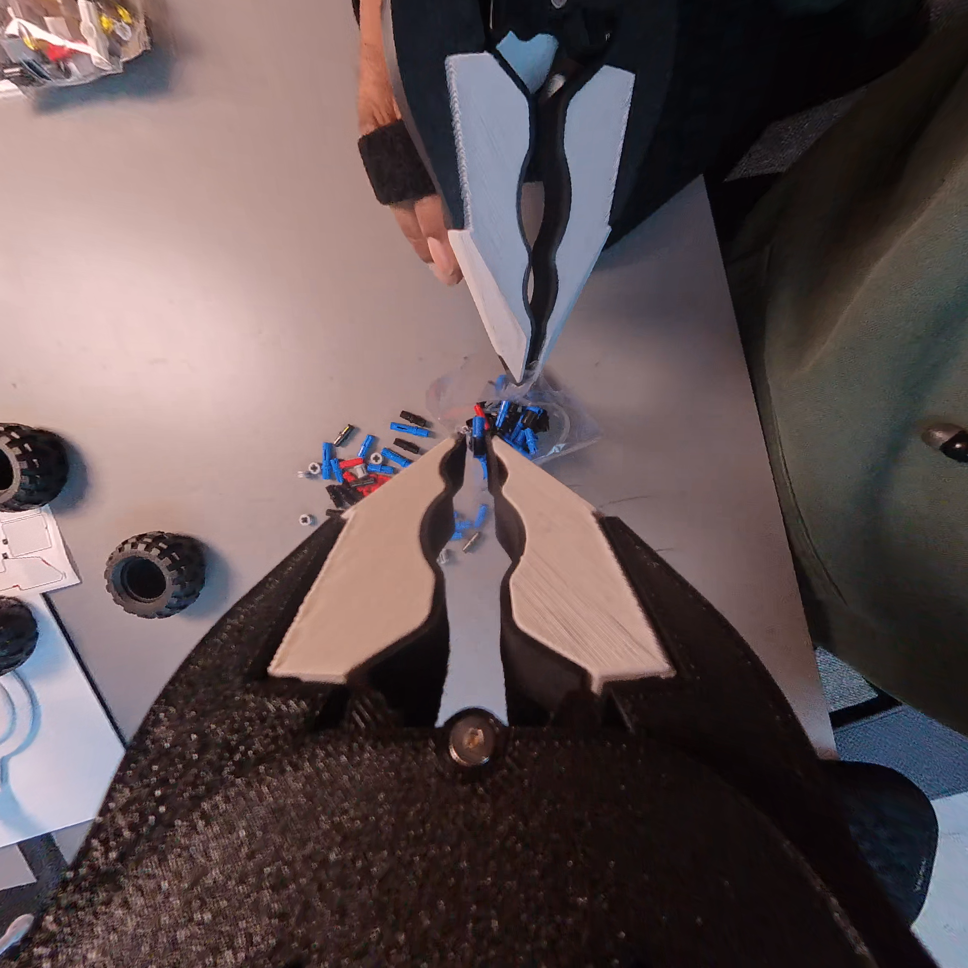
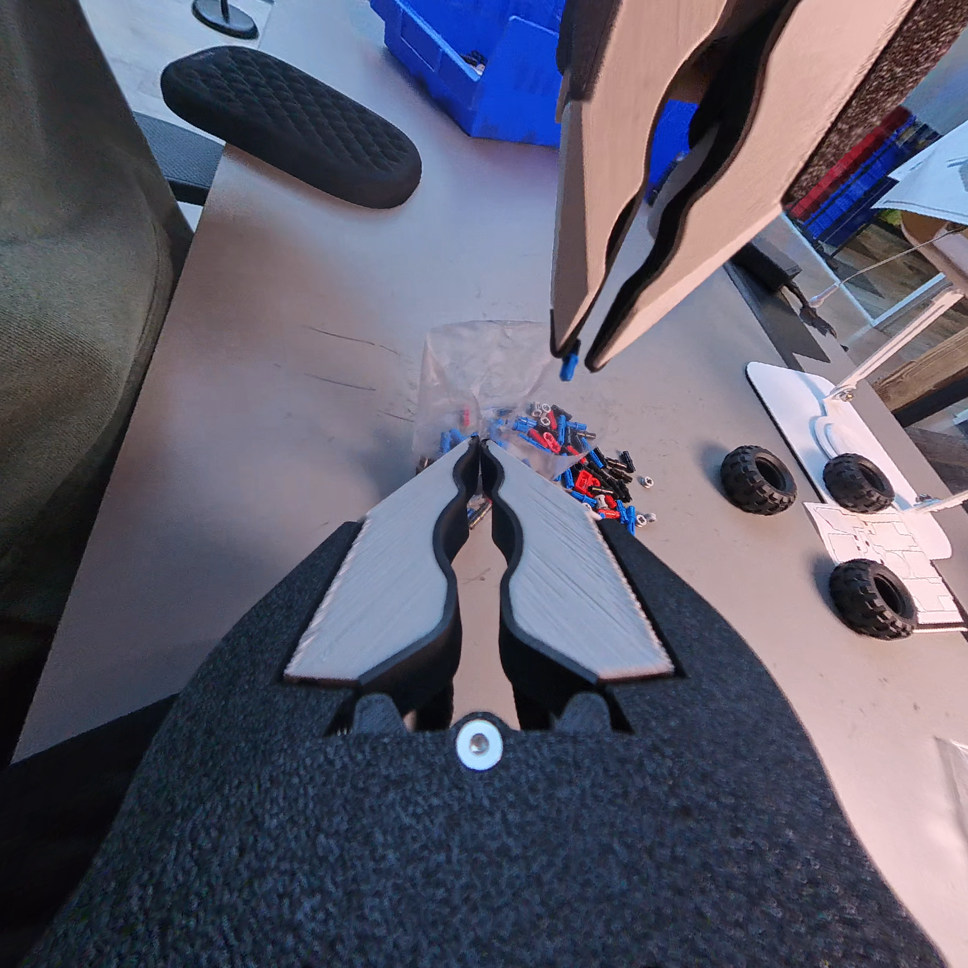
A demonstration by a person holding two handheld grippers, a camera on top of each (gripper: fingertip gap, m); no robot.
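My left gripper is shut on a small blue pin and holds it above the grey table. In the right wrist view it hangs over the table with the blue pin sticking out of its tips. My right gripper is shut on the edge of a clear plastic bag that holds more pins. It also shows in the left wrist view, pinching the bag. A loose pile of blue, black and red pins lies beside the bag.
Three black toy tyres and a white sticker sheet lie to the right of the pile. A blue bin and a black padded armrest are farther off. A person in green clothing is at the table's edge. About 4 centimetres separates my left fingertips from my right.
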